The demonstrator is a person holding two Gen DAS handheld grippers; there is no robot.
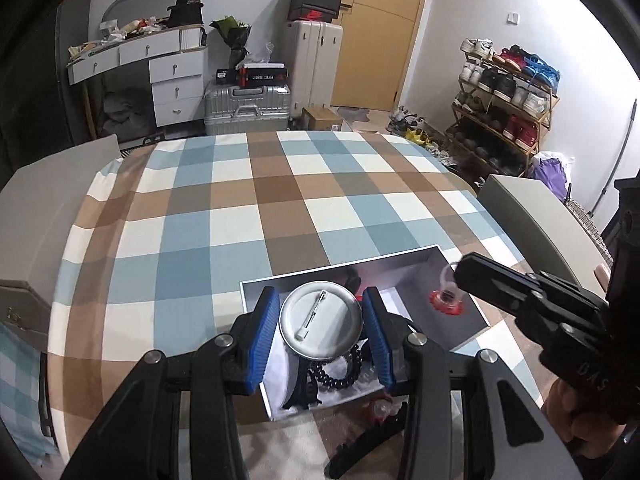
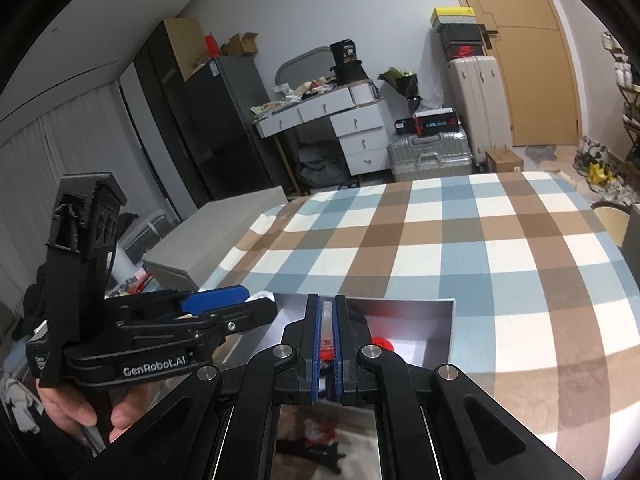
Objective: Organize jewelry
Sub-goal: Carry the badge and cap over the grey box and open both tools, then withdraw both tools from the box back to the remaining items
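Observation:
My left gripper is shut on a round silver pin badge, held back side up with its clasp showing, over an open white box. Inside the box lie a black bead bracelet and other dark pieces. From the right comes my right gripper, shut on a clear ring with a red flower-like ornament above the box's right half. In the right wrist view the right gripper pinches that clear and red piece, and the left gripper is at the left, held by a hand.
The box stands near the front edge of a table with a blue, brown and white checked cloth. A small red and clear item lies just in front of the box. Grey chair backs flank the table. Suitcases, a desk and a shoe rack stand beyond.

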